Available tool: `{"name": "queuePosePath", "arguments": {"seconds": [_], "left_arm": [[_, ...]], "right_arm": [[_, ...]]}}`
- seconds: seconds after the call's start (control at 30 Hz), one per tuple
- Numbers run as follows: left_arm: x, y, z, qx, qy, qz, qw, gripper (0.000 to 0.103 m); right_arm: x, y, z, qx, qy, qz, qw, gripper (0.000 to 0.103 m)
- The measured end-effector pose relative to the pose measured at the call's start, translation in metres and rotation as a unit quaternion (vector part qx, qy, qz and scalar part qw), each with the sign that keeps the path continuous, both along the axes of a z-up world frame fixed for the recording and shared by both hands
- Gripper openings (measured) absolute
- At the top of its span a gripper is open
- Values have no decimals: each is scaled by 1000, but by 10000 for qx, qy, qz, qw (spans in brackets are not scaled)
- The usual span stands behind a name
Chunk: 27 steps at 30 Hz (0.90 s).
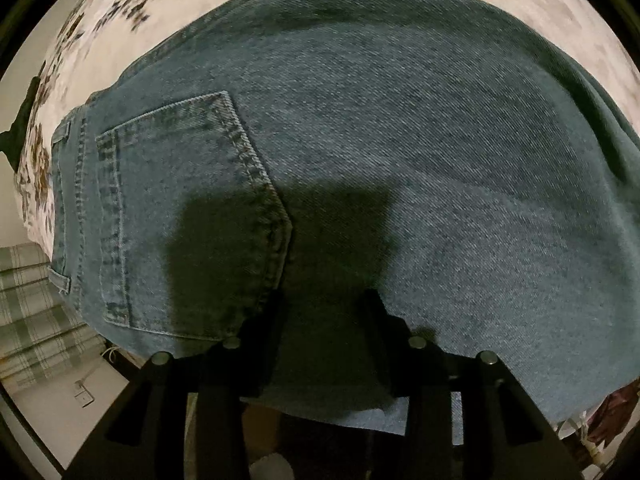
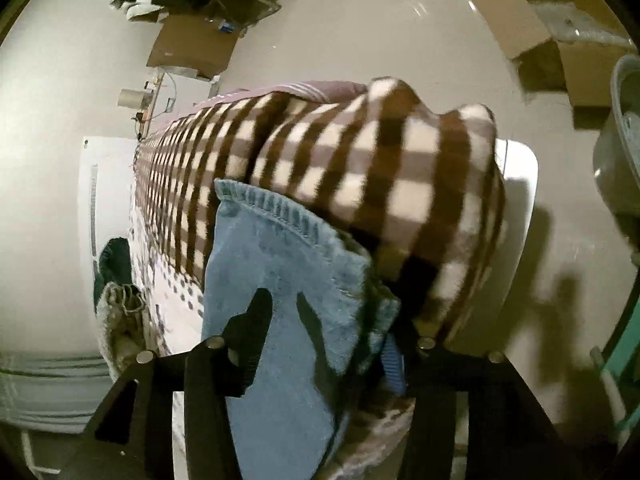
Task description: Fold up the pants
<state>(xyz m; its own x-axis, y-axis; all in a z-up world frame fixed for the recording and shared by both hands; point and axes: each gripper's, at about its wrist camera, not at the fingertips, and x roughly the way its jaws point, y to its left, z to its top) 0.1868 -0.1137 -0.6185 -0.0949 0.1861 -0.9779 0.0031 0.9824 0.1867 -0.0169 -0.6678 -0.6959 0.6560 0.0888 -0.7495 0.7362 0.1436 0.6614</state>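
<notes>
The blue denim pants (image 1: 380,160) fill the left wrist view, spread on a floral bedspread (image 1: 80,40), with a back pocket (image 1: 180,208) at the left. My left gripper (image 1: 324,300) has its two black fingers apart over the denim near the pants' near edge, with nothing between them. In the right wrist view my right gripper (image 2: 332,320) holds a hemmed end of the pants (image 2: 288,248), with denim running between its black fingers (image 2: 248,328). The hem hangs in front of a brown checked blanket (image 2: 360,168).
A green plaid cloth (image 1: 32,304) lies at lower left of the left wrist view. Cardboard boxes (image 2: 540,28) and a flat cardboard sheet (image 2: 188,48) lie on the pale floor. A grey tub (image 2: 620,152) stands at right. A white appliance (image 2: 108,192) stands beside the bed.
</notes>
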Motion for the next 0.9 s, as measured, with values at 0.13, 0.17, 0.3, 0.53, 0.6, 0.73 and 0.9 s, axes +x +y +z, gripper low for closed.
{"name": "queuePosePath", "arguments": {"seconds": [0.13, 0.17, 0.3, 0.53, 0.6, 0.73, 0.9], "left_arm": [[1, 2, 1, -91, 8, -14, 10000, 38], [-2, 11, 1, -122, 8, -1, 9999, 38], [-1, 24, -2, -253, -6, 106, 9996, 38], [-1, 27, -3, -180, -108, 152, 9997, 39], [-3, 24, -1, -287, -132, 149, 9994, 39], [-12, 43, 16, -722, -220, 302, 9967, 39], [-25, 76, 49, -843, -617, 405, 9937, 40]], "right_arm": [[5, 4, 29, -396, -121, 65, 9991, 12], [7, 5, 34, -481, -143, 97, 9987, 12], [11, 1, 6, 188, -426, -2, 9989, 20], [42, 12, -8, 118, -425, 257, 9987, 11], [36, 10, -8, 55, -213, -85, 9997, 8], [33, 20, 11, -224, -124, -294, 9992, 8], [65, 56, 82, -985, -236, 307, 9944, 8]]}}
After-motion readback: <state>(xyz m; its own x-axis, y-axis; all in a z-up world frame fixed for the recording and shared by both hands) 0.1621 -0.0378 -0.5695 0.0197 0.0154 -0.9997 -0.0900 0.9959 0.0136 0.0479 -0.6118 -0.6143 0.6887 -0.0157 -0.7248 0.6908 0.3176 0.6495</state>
